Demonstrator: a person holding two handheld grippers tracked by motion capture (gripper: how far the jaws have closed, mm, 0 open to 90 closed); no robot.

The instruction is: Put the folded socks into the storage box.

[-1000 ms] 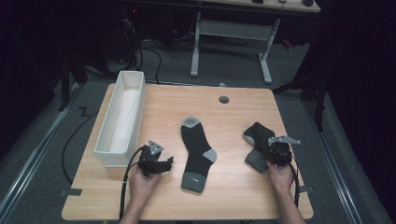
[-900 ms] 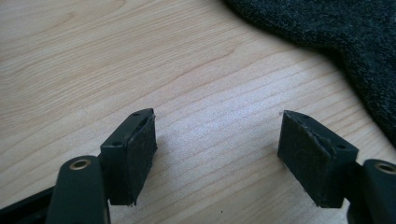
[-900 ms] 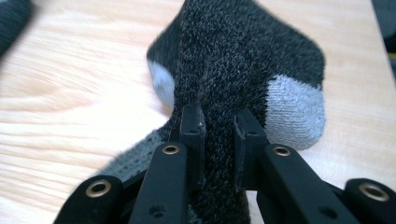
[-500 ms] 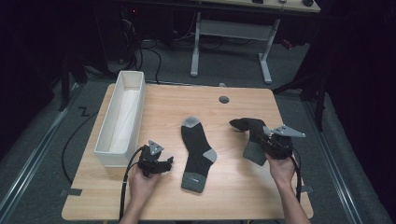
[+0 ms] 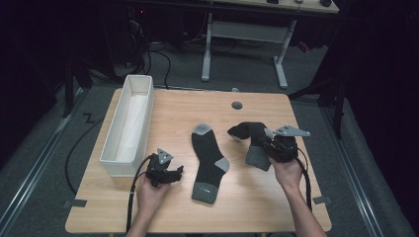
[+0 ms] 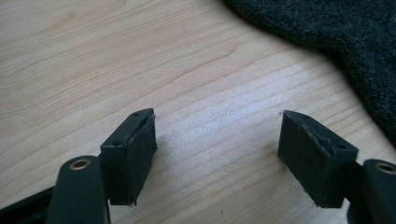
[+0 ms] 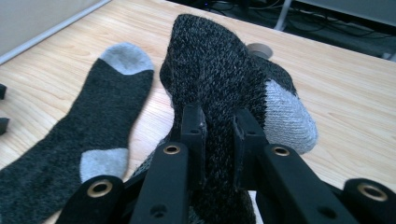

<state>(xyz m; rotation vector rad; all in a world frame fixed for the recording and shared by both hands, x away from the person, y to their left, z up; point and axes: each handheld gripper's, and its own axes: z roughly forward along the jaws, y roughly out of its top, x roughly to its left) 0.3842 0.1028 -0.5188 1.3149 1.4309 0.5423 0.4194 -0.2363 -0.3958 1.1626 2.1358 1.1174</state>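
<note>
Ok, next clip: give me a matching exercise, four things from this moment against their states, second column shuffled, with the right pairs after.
Things:
1. left gripper
2. right gripper
3. flat sock
4. white bin

States:
A. stands along the table's left edge
B. lies stretched out mid-table
C. jaws apart over bare wood
D. clamped on a bunched sock

Pairs: 1-C, 2-D, 3-B, 4-A
</note>
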